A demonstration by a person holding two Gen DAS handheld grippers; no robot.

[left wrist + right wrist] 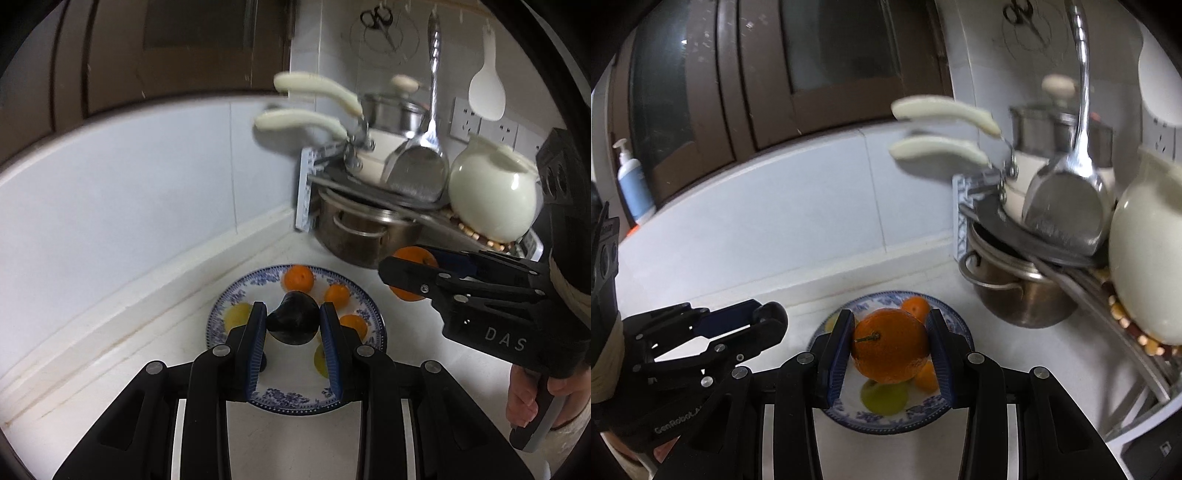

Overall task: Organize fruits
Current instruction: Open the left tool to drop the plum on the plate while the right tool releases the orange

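Left wrist view: left tool (293, 321) grips a dark fruit (293, 321), perhaps an avocado, over the plate (295, 400); right tool (892, 347) grips an orange (891, 346); several fruits already plated; two left.

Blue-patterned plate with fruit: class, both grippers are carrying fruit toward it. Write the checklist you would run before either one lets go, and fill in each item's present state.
1. Left gripper holds its dark fruit firmly between the fingers: ok.
2. Right gripper holds its large orange firmly: ok.
3. Plate lies flat on the counter: ok.
4. Free space on the plate for two more fruits, given the small oranges and yellow-green fruits already there: cannot tell.
5. Grippers clear of each other: ok.
6. Steel pot clear of the plate: ok.
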